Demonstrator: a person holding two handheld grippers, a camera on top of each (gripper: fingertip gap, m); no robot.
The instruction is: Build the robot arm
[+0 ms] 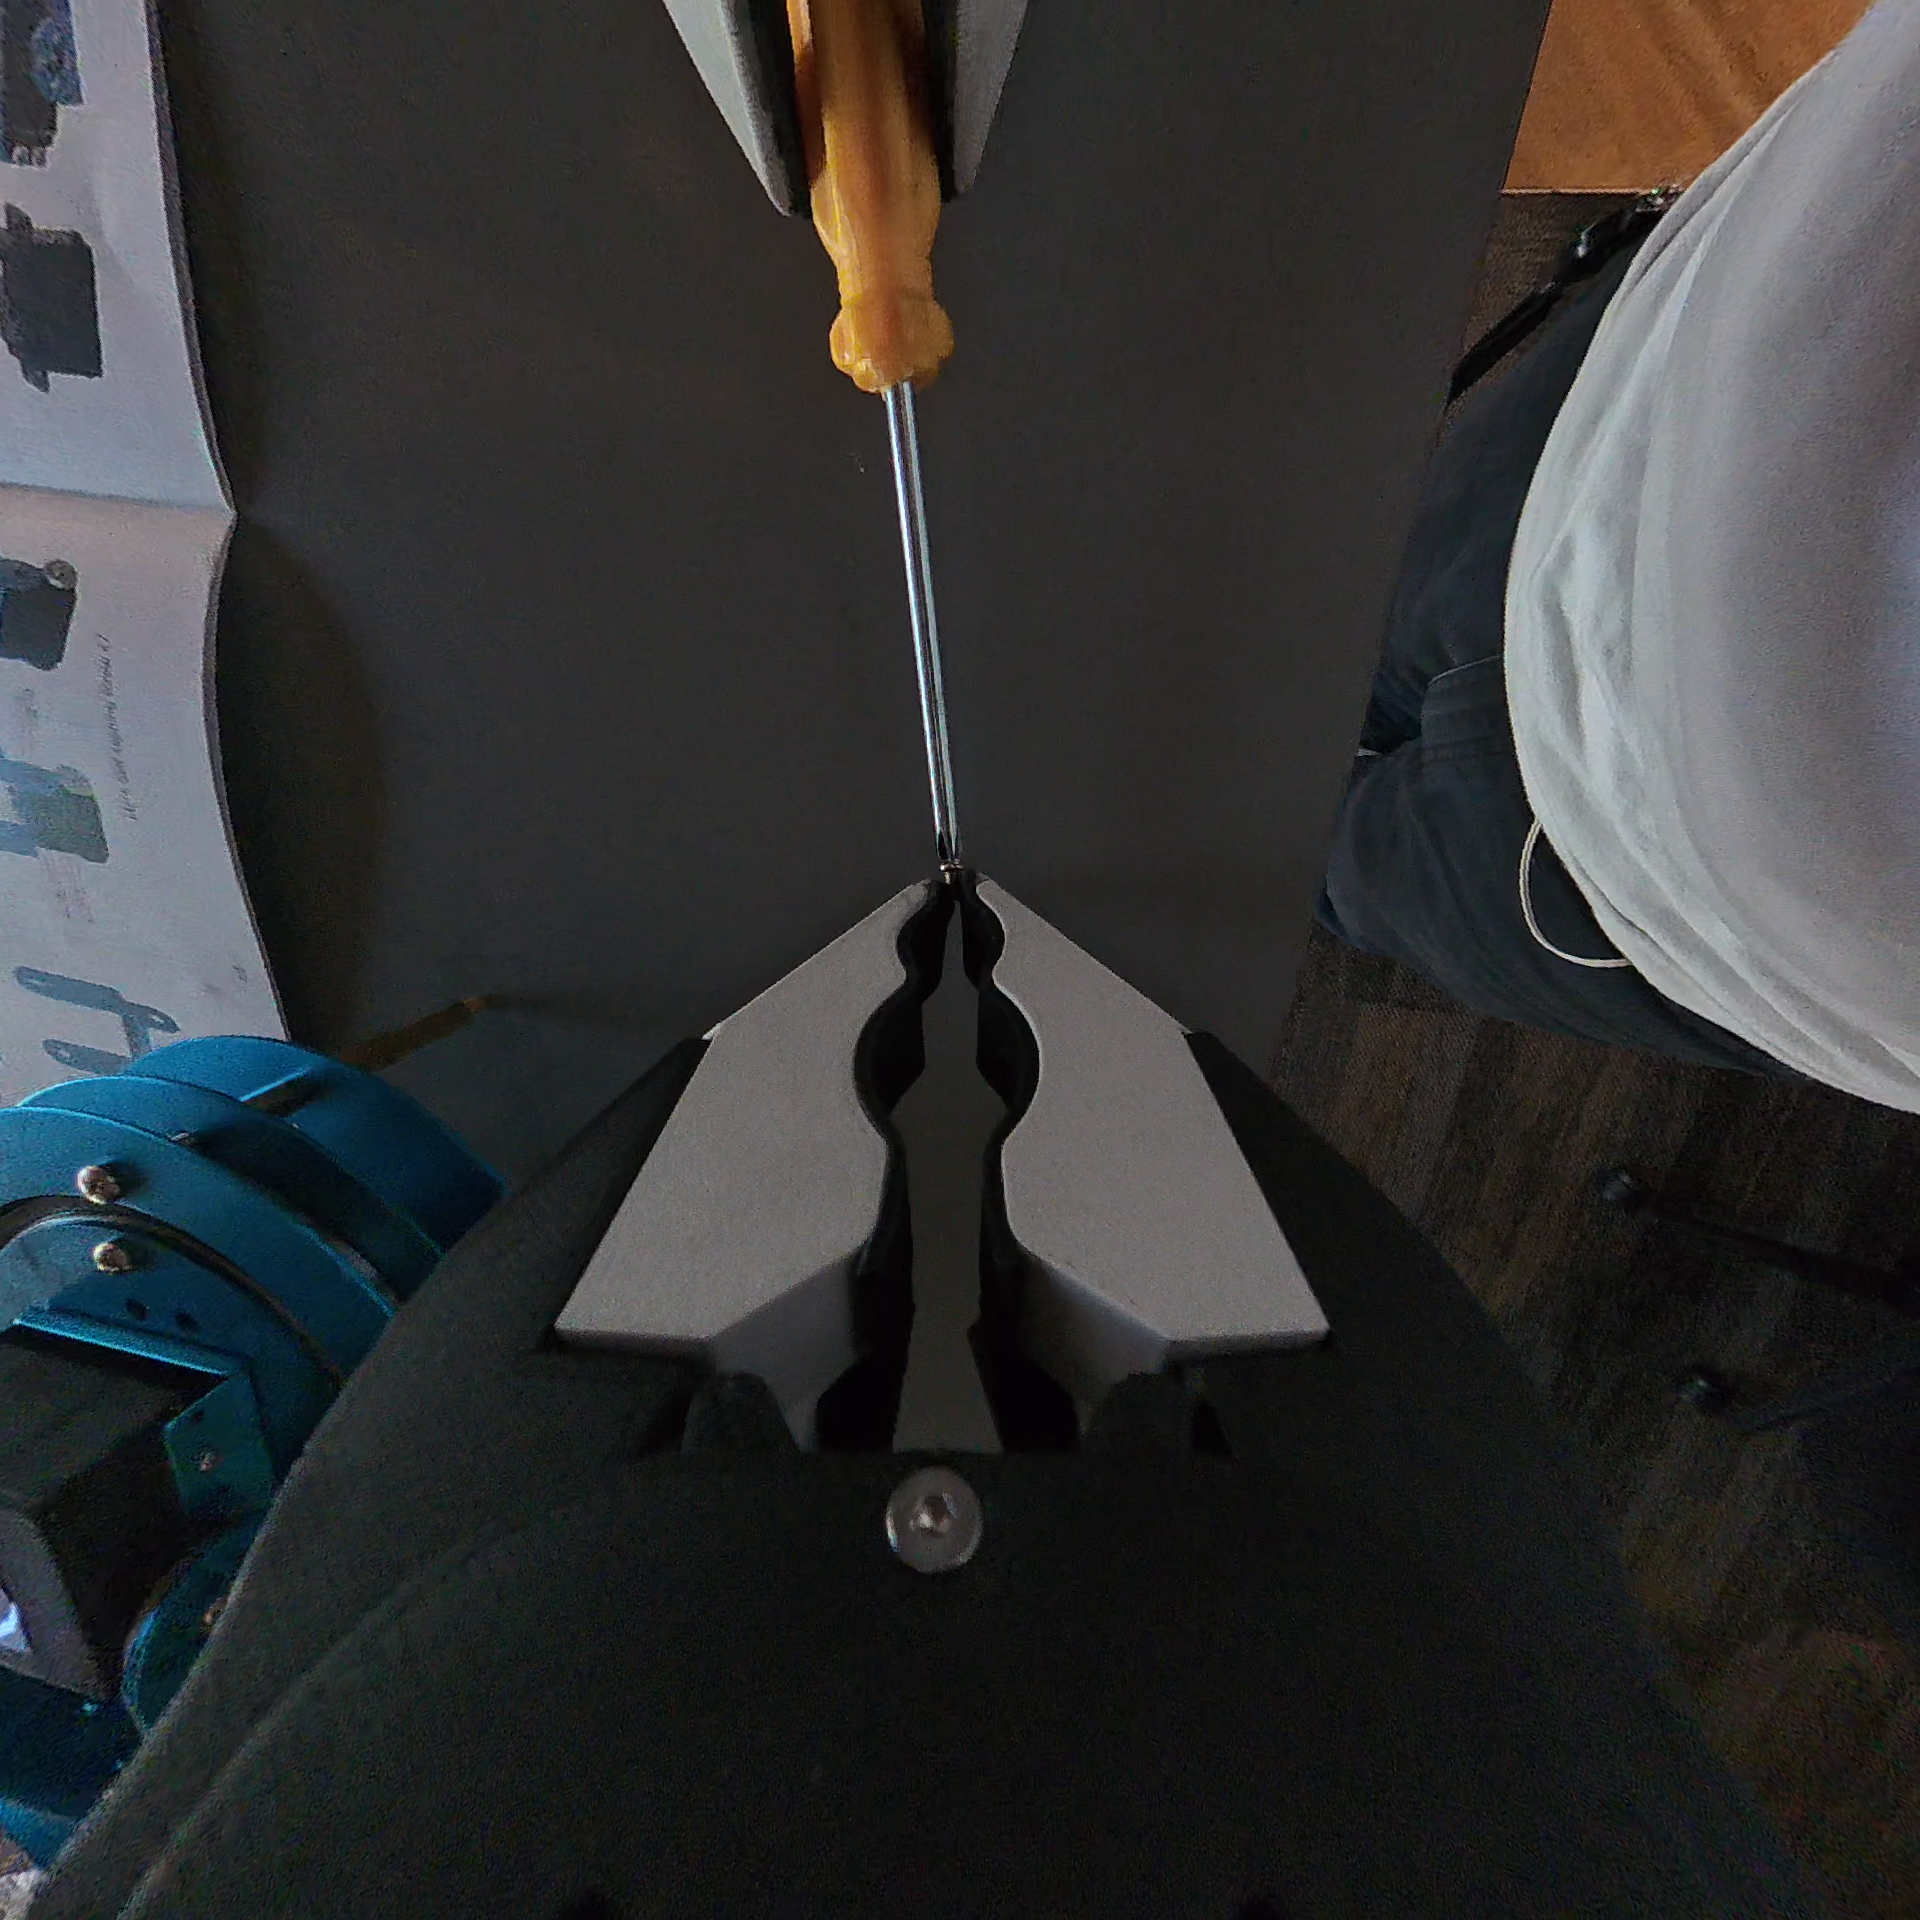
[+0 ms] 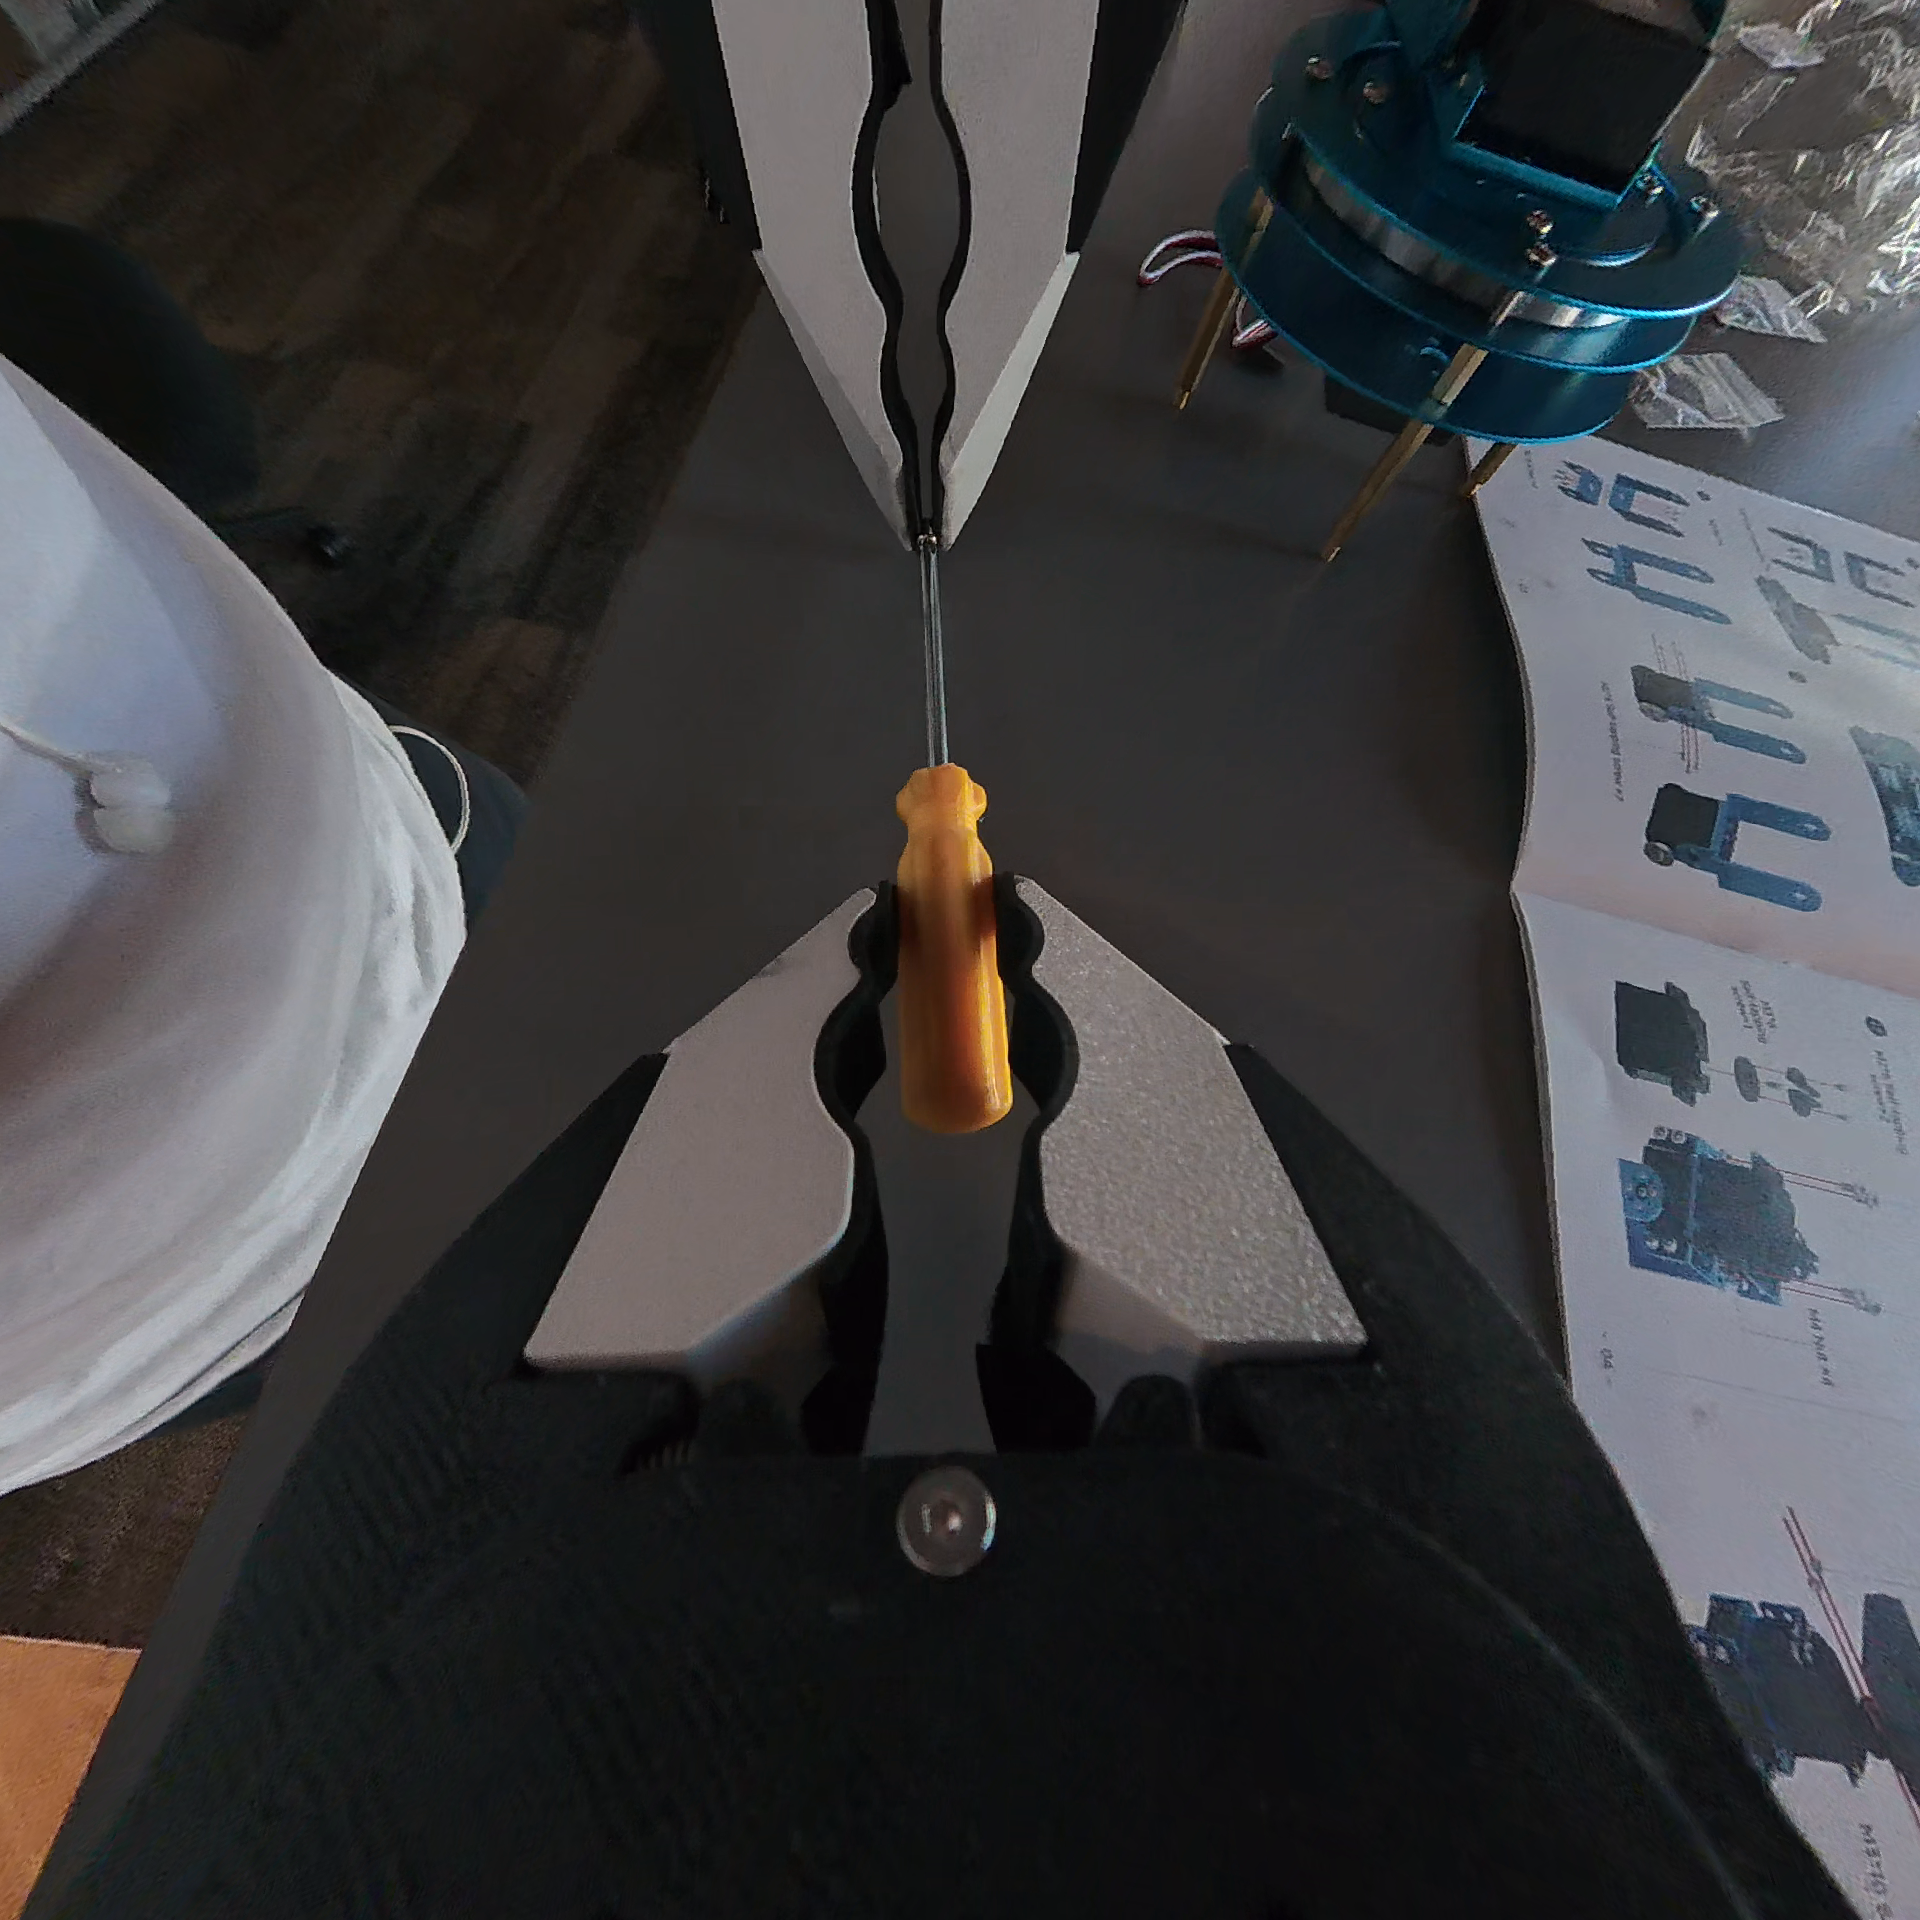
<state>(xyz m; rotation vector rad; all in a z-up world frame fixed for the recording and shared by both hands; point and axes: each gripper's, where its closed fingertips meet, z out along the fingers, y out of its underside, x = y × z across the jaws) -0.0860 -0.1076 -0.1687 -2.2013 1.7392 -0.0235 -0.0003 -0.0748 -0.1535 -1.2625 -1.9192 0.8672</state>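
Right gripper was clamped on the screwdriver at its stiff, light, probably slick handle; left gripper pinched a tiny screw at the shaft's tip.

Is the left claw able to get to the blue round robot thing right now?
Probably not yet. The left claw is shut on a tiny screw against the screwdriver tip; the blue robot base sits off to its side.

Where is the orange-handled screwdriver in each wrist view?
Left wrist view: screwdriver enters from top centre, handle clamped in the right tool, tip meeting the left tool.
Right wrist view: centre, screwdriver pointing away.
Shared landmark: blue round-plate assembly, lower left;, upper right.
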